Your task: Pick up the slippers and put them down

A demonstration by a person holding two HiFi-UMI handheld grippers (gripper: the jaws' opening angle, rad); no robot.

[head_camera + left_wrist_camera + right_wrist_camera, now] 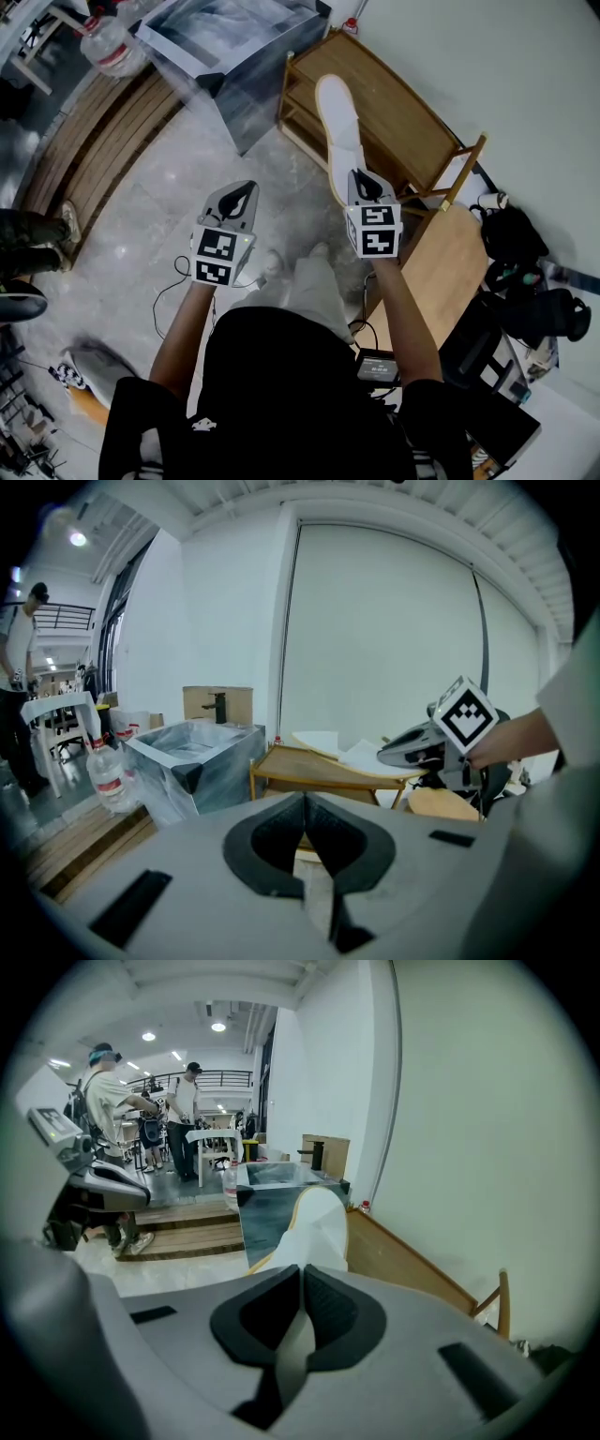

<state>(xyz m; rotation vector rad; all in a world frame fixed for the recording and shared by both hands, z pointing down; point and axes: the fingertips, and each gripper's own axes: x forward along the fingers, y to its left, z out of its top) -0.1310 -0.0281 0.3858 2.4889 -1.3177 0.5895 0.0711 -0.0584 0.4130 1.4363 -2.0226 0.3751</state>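
Now, right gripper grips slipper — aloft.

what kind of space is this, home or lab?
Probably a lab or workshop hall, not a home: other people standing around, a plastic-wrapped sink unit on the floor, black bags by the wall.

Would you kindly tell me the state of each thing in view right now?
left claw: shut, nothing between the jaws.
right claw: shut on the white slipper.
white slipper: gripped at one end, held over the wooden rack.
water bottle: upright.
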